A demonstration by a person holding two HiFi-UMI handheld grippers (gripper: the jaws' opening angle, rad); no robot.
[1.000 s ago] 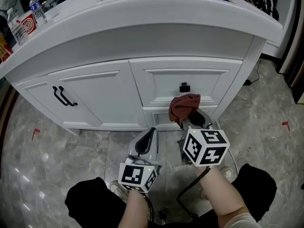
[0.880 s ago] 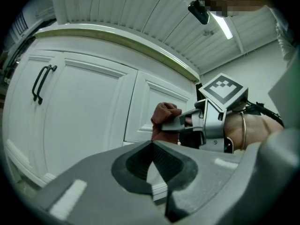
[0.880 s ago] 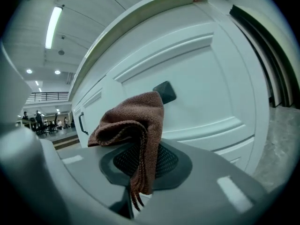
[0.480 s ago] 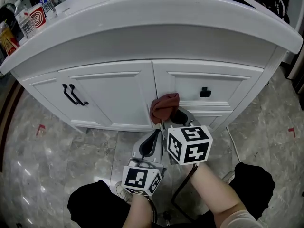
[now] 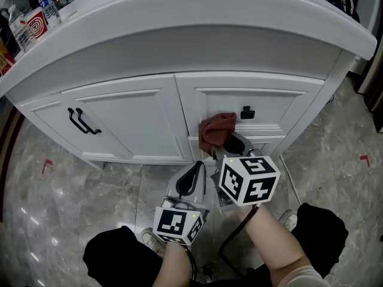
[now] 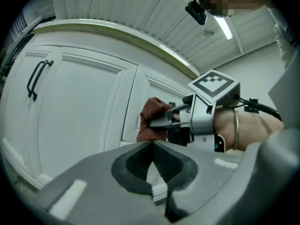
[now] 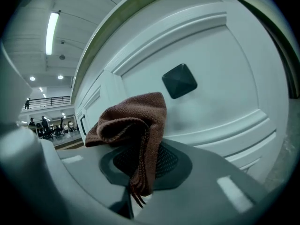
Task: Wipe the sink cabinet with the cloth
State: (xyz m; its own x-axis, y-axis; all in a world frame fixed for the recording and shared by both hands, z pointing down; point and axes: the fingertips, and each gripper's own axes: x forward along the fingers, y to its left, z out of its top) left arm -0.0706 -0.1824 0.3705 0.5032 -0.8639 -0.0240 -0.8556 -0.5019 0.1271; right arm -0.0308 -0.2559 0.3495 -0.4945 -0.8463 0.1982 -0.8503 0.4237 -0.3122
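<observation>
A reddish-brown cloth (image 5: 215,130) is pressed against the white sink cabinet's (image 5: 137,121) drawer front, just left of the black square knob (image 5: 246,113). My right gripper (image 5: 225,142) is shut on the cloth, which bunches over the jaws in the right gripper view, cloth (image 7: 136,121) below and left of the knob (image 7: 179,80). My left gripper (image 5: 191,173) hangs lower and to the left, off the cabinet, shut with nothing in it. In the left gripper view the shut left gripper (image 6: 151,145) points at the cloth (image 6: 152,117) and the right gripper (image 6: 161,121).
The left cabinet door carries two black bar handles (image 5: 82,122). Water bottles and a red-and-white cup (image 5: 35,24) stand on the countertop's far left. Grey marble floor (image 5: 66,190) spreads below. The person's knees (image 5: 111,253) frame the bottom.
The cloth swept left from under the knob towards the door edge, then came partway back right. The left gripper stayed low and shut.
</observation>
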